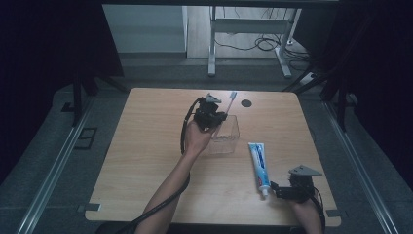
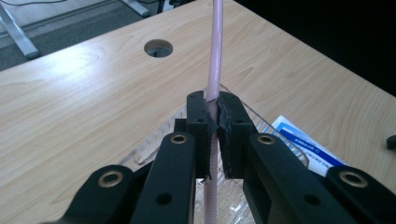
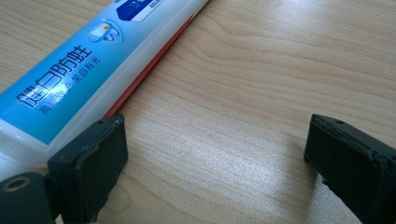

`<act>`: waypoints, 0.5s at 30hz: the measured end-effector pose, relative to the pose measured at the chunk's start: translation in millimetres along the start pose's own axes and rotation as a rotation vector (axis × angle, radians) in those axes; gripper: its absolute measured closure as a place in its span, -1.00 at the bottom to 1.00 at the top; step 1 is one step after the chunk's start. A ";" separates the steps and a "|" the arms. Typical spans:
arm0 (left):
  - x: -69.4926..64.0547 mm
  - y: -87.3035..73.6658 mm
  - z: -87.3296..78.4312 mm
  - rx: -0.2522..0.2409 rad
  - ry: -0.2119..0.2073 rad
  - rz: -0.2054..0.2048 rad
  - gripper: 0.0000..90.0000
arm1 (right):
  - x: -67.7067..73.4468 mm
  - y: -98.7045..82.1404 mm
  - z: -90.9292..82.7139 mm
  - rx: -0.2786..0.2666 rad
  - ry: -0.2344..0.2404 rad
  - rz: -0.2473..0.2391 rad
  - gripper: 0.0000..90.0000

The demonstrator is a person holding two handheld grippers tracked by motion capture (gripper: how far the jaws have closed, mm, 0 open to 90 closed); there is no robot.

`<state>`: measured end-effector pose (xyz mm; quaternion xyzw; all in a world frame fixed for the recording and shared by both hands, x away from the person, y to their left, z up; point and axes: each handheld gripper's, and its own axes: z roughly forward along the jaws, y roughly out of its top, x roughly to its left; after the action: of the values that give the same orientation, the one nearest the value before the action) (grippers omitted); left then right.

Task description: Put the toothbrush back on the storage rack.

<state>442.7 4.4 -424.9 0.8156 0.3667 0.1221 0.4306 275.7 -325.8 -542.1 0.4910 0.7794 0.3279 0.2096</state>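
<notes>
**Toothbrush held over box; toothpaste beside idle right jaws**

While the left gripper (image 1: 217,115) clamps a pink toothbrush (image 2: 214,65) between its 2 closed jaws, the handle stands near upright over the clear plastic box (image 1: 225,137), bristle end (image 1: 233,94) uppermost and tilted toward the table's far edge. Judged next move: lowering along that long axis, handle end first, into the box directly beneath.

Item 2: toothpaste tube (image 1: 258,163), flat on the wooden table (image 1: 146,156), long axis running near to far, cap end toward the person. The right gripper (image 1: 280,191) rests just beside the cap, jaws spread wide and empty, and is the nearer one to the tube.

The left gripper view shows the grip on the handle and the box rim (image 2: 261,122) below. The right gripper view shows the tube (image 3: 93,56) lying outside the left-hand jaw, not between the pair.
</notes>
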 end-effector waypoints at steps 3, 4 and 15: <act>-2.6 -4.4 5.8 0.012 0.005 0.011 0.87 | 0.0 0.0 0.0 0.000 0.000 0.000 -0.87; -3.3 -5.7 7.4 0.017 0.007 0.016 0.87 | 0.0 0.0 0.0 0.000 0.000 0.000 -0.87; -10.5 -14.9 21.9 0.071 0.023 0.053 0.86 | 0.0 0.0 0.0 0.000 0.001 -0.001 -0.87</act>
<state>439.2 -11.0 -448.7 0.8383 0.3539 0.1300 0.3938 275.7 -325.8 -542.1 0.4905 0.7797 0.3279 0.2095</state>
